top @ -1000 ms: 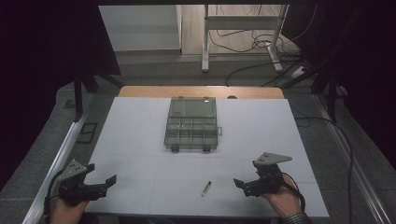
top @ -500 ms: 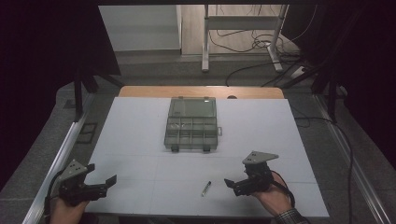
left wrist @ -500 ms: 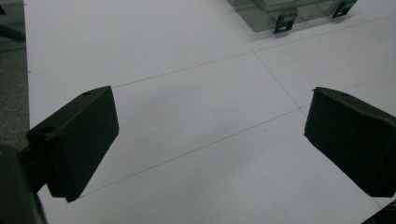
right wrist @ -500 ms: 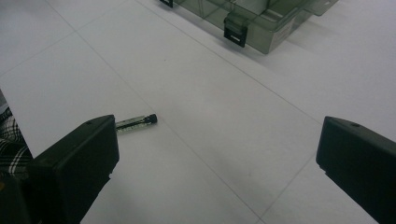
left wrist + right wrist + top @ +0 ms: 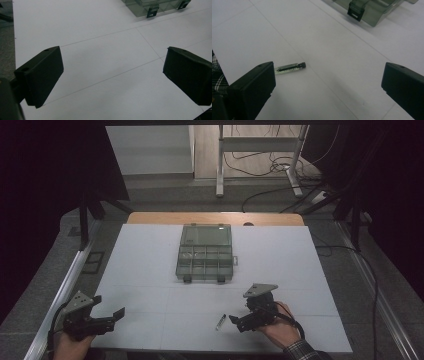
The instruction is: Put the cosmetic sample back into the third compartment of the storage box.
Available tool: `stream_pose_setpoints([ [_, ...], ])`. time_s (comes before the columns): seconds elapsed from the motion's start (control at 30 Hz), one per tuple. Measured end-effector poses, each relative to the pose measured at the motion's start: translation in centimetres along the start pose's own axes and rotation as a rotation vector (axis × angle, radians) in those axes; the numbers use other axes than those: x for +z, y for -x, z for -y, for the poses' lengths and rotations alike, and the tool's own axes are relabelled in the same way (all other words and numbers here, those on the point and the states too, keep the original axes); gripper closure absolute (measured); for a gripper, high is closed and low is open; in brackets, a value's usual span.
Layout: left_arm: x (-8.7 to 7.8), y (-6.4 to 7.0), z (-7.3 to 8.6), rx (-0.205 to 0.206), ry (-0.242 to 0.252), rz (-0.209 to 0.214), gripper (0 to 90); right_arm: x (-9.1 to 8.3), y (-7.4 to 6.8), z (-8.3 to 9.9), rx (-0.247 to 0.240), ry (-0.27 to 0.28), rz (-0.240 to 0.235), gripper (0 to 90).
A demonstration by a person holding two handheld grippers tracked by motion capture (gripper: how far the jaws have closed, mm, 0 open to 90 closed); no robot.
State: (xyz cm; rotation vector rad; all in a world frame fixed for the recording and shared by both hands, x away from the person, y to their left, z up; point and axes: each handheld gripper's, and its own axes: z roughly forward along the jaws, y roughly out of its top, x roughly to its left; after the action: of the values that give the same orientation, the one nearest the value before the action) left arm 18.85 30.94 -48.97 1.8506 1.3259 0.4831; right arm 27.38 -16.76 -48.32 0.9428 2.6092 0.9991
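A small clear tube with a dark cap (image 5: 220, 322) lies on the white table top (image 5: 150, 270) near its front edge; in the right gripper view the tube (image 5: 290, 68) lies just beyond the left jaw. My right gripper (image 5: 239, 322) is open, low over the table, a little to the right of the tube. A clear compartment box (image 5: 205, 254) with its lid shut sits at the table's middle, with two dark latches on its near side (image 5: 355, 11). My left gripper (image 5: 112, 312) is open at the front left corner, with nothing between its jaws.
Thin lines cross the white top (image 5: 100, 62). A wooden strip (image 5: 215, 218) borders its far edge. Metal rails (image 5: 65, 285) run along both sides. Beyond the table stand a desk frame (image 5: 260, 155) and loose cables (image 5: 270, 170) on the floor.
My right gripper has moved left and slightly forward, closing in on the small tube. The left gripper has stayed put.
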Motion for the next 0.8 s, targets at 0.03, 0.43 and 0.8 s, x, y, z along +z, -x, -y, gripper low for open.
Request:
stream_pose_setpoints([
  [0.03,0.0,0.0,0.0,0.0,0.0,0.0,3.4,0.0,0.0,0.0,0.0,0.0,0.0,0.0],
  [0.43,0.0,0.1,0.0,0.005,-0.003,-0.001,3.4,2.2,-1.8,-0.5,-0.026,-0.067,-0.04,0.0],
  [0.8,0.0,0.0,0.0,0.006,-0.004,0.001,3.4,4.5,-3.5,-0.5,-0.075,-0.101,-0.037,11.6],
])
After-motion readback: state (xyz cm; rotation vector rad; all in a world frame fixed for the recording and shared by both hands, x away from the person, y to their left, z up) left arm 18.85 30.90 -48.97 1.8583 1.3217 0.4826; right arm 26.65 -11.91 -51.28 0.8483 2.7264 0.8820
